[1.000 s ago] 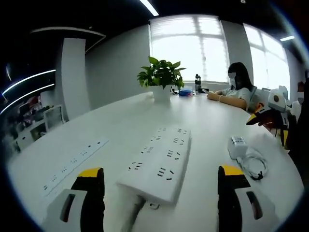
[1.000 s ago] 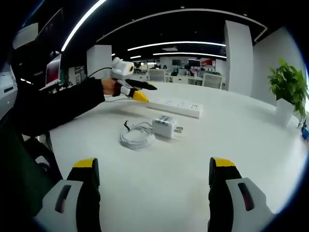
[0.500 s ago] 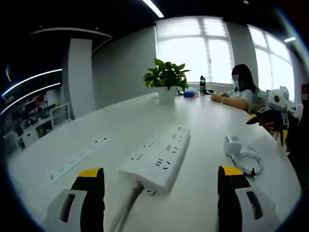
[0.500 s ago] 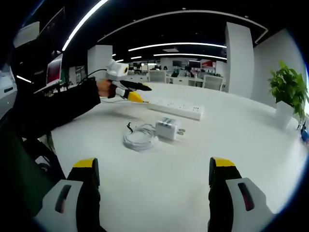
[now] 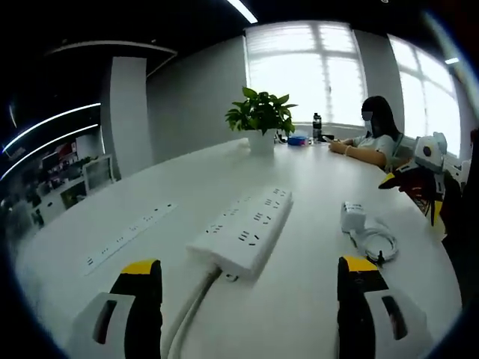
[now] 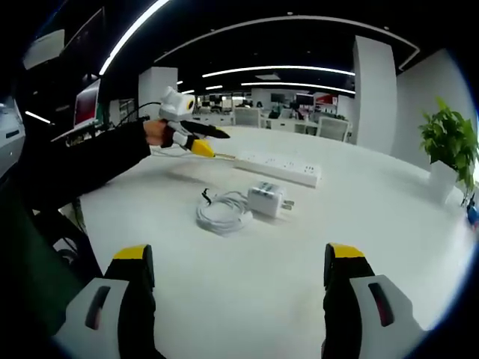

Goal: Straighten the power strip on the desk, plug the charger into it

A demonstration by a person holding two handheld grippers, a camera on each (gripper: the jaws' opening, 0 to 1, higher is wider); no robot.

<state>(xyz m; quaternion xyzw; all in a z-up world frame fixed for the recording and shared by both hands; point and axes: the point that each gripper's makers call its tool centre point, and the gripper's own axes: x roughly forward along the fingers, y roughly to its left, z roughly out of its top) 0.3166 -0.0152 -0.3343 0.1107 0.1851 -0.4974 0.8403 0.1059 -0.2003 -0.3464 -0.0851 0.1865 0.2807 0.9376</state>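
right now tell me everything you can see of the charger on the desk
The charger is a small white block, plastic by its look, lying on the white desk. In the right gripper view two metal prongs stick out of one end, toward that view's right. A white cable lies coiled in a loose bundle right beside it. In the left gripper view the charger sits apart from the white power strip, unplugged. No gripper touches it.

White charger [image 6: 267, 200] beside its coiled cable [image 6: 222, 212], power strip [image 6: 278, 168] beyond.
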